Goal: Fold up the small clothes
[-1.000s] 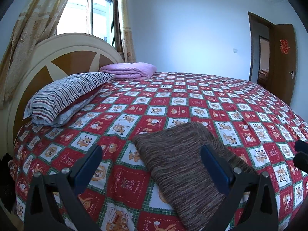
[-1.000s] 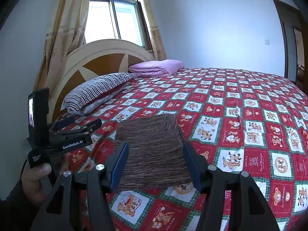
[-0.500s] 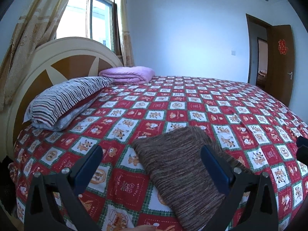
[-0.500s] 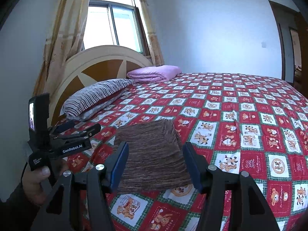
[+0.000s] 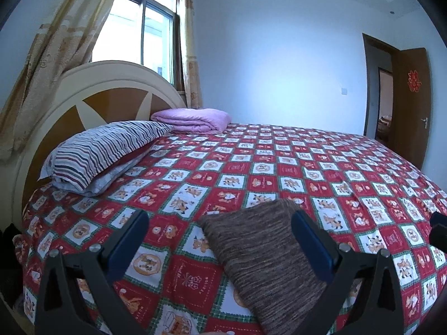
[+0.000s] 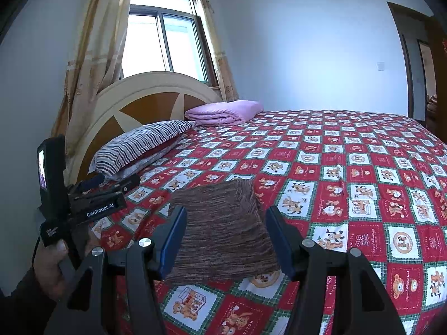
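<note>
A brown striped knit garment [image 5: 259, 254] lies folded flat on the red patterned bedspread [image 5: 251, 167] near the front edge of the bed; it also shows in the right wrist view [image 6: 220, 229]. My left gripper [image 5: 220, 231] is open and empty, held above the bed with the garment's left part between its blue pads. My right gripper [image 6: 226, 223] is open and empty, raised above the garment. The left gripper's body [image 6: 83, 203] shows at the left of the right wrist view, held by a hand.
A striped pillow [image 5: 106, 150] and a folded pink blanket [image 5: 192, 120] lie by the headboard [image 5: 111, 95]. A window with curtains [image 5: 145, 33] is behind it. An open door [image 5: 410, 97] is at the right. The right gripper's tip [image 5: 438, 231] shows at the right edge.
Both grippers have risen and tilted upward a little, so the garment sits lower in both views. The garment has not moved.
</note>
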Action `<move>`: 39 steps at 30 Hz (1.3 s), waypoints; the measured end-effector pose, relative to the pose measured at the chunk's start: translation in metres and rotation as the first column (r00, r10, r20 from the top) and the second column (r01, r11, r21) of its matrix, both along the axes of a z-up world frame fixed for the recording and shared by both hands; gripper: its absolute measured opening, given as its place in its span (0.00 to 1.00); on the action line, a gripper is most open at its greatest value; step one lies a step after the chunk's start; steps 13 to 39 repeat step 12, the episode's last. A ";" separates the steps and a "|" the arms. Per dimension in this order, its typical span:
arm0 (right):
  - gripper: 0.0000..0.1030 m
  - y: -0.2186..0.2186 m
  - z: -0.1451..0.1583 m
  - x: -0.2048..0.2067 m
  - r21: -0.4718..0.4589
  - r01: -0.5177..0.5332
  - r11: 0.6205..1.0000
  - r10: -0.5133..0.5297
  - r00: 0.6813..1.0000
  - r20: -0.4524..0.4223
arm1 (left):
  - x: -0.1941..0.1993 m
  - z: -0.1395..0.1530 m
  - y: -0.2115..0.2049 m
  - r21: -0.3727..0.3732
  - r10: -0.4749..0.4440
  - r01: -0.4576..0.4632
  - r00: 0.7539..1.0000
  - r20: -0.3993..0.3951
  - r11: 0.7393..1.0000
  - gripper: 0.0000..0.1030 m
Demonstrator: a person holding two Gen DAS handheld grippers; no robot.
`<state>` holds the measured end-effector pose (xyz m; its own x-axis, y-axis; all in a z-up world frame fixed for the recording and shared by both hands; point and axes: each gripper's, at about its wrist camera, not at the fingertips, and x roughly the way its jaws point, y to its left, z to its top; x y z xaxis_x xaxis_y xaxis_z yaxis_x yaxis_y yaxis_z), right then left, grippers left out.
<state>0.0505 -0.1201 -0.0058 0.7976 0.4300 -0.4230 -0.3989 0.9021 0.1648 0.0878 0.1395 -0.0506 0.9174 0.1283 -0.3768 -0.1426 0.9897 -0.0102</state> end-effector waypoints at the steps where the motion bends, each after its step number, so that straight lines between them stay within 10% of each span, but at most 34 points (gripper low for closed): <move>1: 0.58 0.000 0.000 0.000 0.000 -0.001 1.000 0.001 1.000 0.000 | 0.000 0.000 0.001 -0.002 0.000 0.000 1.000 -0.001 1.000 1.00; 39: 0.58 0.002 -0.003 -0.001 -0.017 -0.010 1.000 0.010 1.000 -0.016 | 0.000 -0.003 0.004 -0.007 -0.006 0.006 1.000 -0.002 1.000 1.00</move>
